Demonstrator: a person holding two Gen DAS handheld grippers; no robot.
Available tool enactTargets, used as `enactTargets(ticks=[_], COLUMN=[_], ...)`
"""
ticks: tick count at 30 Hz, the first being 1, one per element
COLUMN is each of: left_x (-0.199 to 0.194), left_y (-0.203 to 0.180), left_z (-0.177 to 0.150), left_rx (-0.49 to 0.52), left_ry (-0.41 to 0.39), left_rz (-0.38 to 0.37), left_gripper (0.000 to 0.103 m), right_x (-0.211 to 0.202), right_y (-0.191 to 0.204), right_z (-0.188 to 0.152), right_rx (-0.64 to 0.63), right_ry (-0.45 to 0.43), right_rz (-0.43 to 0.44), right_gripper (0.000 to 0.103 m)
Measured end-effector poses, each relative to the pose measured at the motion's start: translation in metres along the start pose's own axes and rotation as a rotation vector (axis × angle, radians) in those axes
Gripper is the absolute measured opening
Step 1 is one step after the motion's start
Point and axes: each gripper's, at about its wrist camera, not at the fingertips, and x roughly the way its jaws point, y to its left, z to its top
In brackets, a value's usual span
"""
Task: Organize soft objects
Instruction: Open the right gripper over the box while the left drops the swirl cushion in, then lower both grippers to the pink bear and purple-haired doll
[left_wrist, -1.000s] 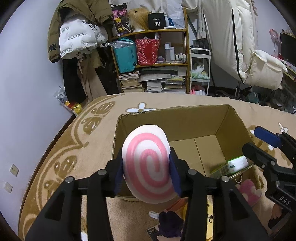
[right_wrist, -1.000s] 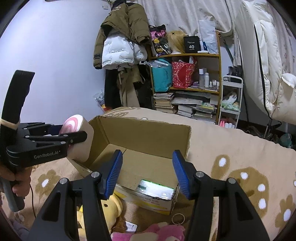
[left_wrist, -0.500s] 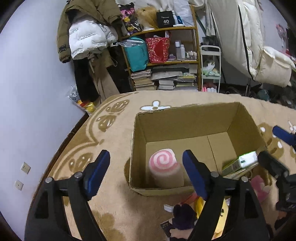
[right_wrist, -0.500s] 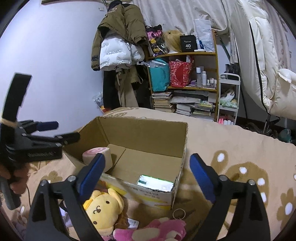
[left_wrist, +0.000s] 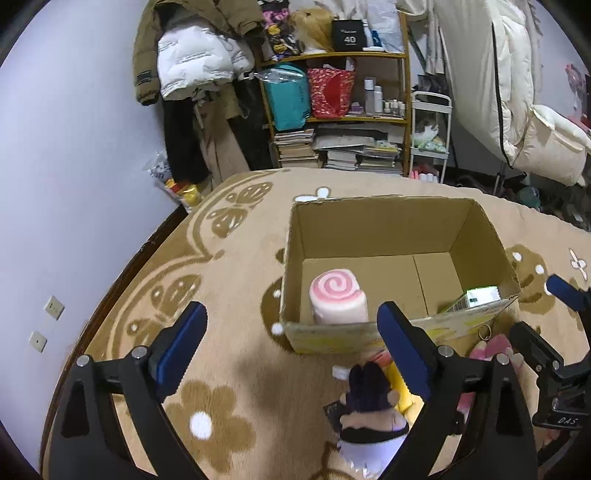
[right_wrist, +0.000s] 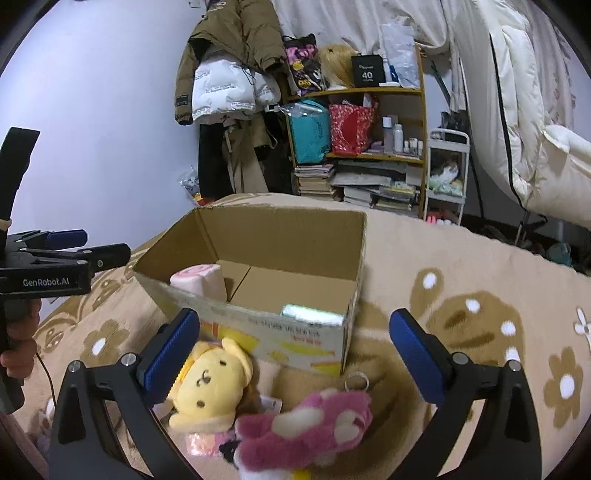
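A pink-and-white swirl plush roll (left_wrist: 338, 297) stands in the near left corner of an open cardboard box (left_wrist: 373, 225); it also shows in the right wrist view (right_wrist: 199, 280). My left gripper (left_wrist: 291, 354) is open and empty, in front of the box. My right gripper (right_wrist: 295, 350) is open and empty above a yellow dog plush (right_wrist: 212, 384) and a pink plush (right_wrist: 306, 428) lying in front of the box (right_wrist: 280, 236). A dark-haired doll plush (left_wrist: 369, 406) lies under my left gripper.
A green-and-white packet (right_wrist: 310, 314) lies in the box's near right corner. The box sits on a tan flowered blanket (left_wrist: 184, 295). A cluttered shelf (left_wrist: 340, 110) and hanging coats (left_wrist: 192, 55) stand behind. A key ring (right_wrist: 356, 380) lies by the pink plush.
My left gripper opened, dropped the swirl plush roll into the box, and pulled back. My right gripper opened wider and drew back over the plush toys.
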Motion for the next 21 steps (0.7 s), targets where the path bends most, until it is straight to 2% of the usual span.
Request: enactTargets(ticks=[3,14,21], left_x=[-0.008,-0.032,-0.039], left_y=[0.002,0.011,0.011], left_z=[-0.005,-0.027,-0.043], left_rx=[-0.012,-0.049,-0.058], left_ry=[0.005,0.033,0.07], left_rz=[-0.004,-0.015,-0.048], left_gripper=[0.097,0.098,0.098], right_x=[-0.007,-0.027,-0.033], right_y=[0.0,0.006,0.001], right_z=[-0.006,-0.022,-0.03], right_rx=[0.016,0.051,0.088], right_ry=[0.018,0.046,0.08], right_rz=[-0.001,-0.014,-0.005], right_gripper=[0.103,0.103,0.103])
